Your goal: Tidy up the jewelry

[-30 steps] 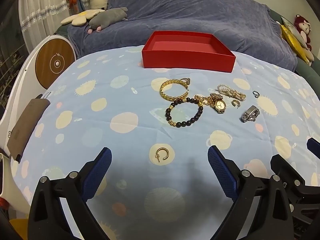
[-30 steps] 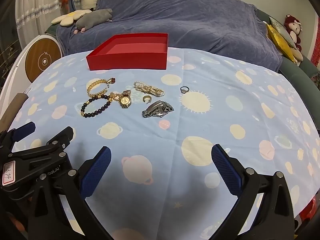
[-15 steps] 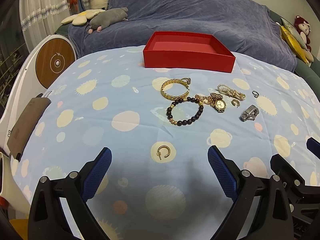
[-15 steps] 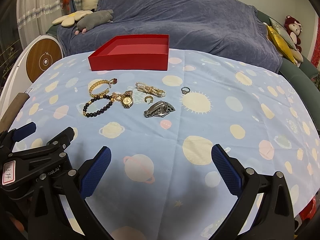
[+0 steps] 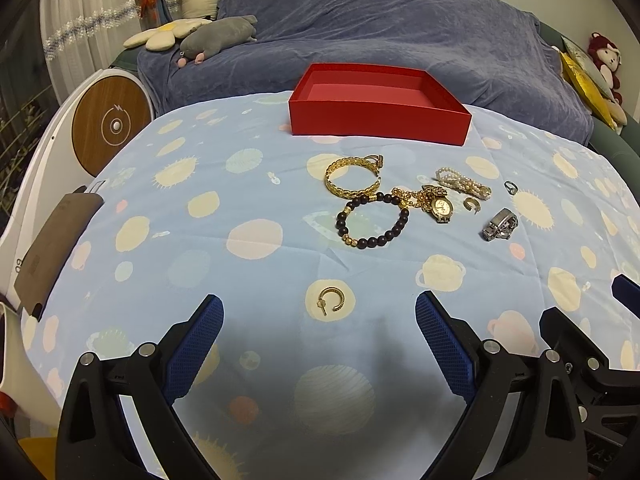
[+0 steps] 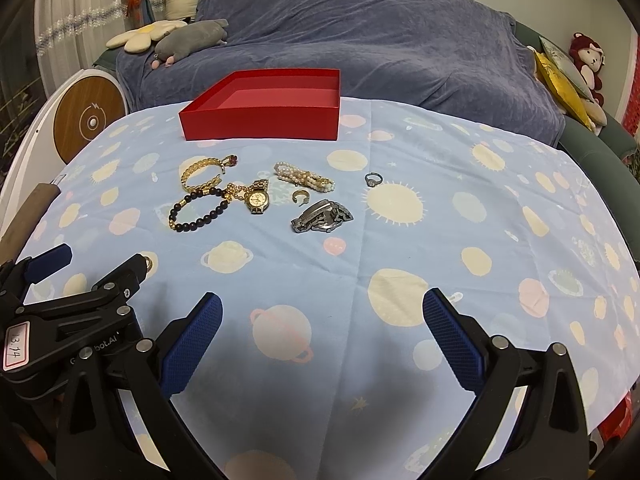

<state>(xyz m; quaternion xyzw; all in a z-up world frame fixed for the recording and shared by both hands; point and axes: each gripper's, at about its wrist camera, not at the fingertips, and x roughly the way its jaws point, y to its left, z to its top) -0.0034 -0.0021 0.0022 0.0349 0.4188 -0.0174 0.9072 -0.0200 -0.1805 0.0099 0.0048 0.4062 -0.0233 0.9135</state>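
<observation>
In the right wrist view the small gold earring [image 6: 147, 263] is mostly hidden behind the left gripper [image 6: 96, 280], the brown pouch [image 5: 56, 244] is cut off by the frame edge there, and the gold chain [image 5: 412, 197] tangled beside the gold watch [image 5: 441, 208] cannot be traced.

home living room: covered sofa [image 5: 380, 36], plush toys [image 5: 218, 36]

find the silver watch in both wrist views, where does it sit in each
Left wrist view: the silver watch lies right of centre, right of the gold watch.
Right wrist view: the silver watch lies near the centre, right of and slightly nearer than the gold watch.
Shared landmark: the red box, behind the jewelry.
</observation>
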